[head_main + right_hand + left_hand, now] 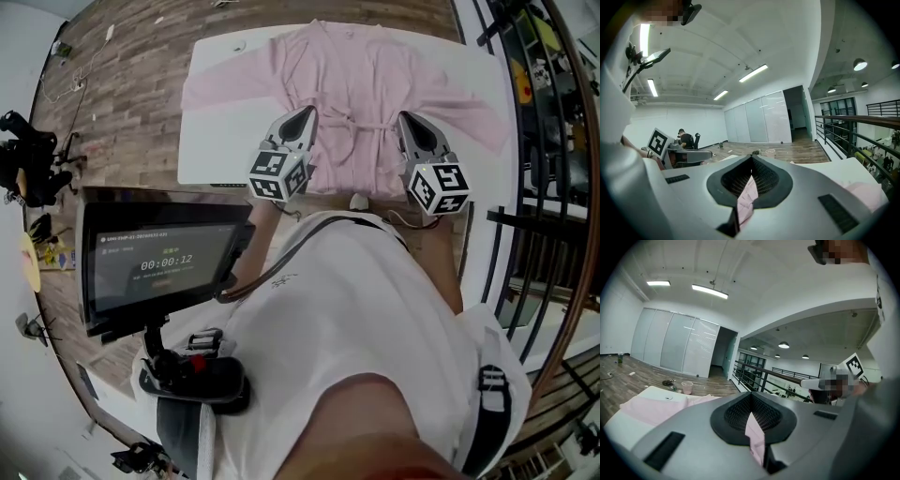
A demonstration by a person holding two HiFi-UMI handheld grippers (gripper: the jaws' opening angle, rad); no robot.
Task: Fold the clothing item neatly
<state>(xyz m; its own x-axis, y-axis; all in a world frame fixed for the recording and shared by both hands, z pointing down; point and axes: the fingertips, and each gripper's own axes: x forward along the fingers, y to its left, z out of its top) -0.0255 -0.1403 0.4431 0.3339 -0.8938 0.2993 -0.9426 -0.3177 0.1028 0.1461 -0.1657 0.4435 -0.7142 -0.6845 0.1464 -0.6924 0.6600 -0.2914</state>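
- The left gripper (302, 120) has its jaws pressed together on a fold of pink cloth, at about 7 o'clock of the robe (352, 80).
- The robe lies spread on the white table (220, 141). I judge it light, soft and limp, so it will sag between two holds. The hem corners seem good places to take it.
- Its collar points to 12 o'clock and its hem to 6 o'clock. The long axis runs through the sleeves, from 9 to 3 o'clock.
- The right gripper (410, 124) also pinches pink cloth, at about 5 o'clock of the robe.
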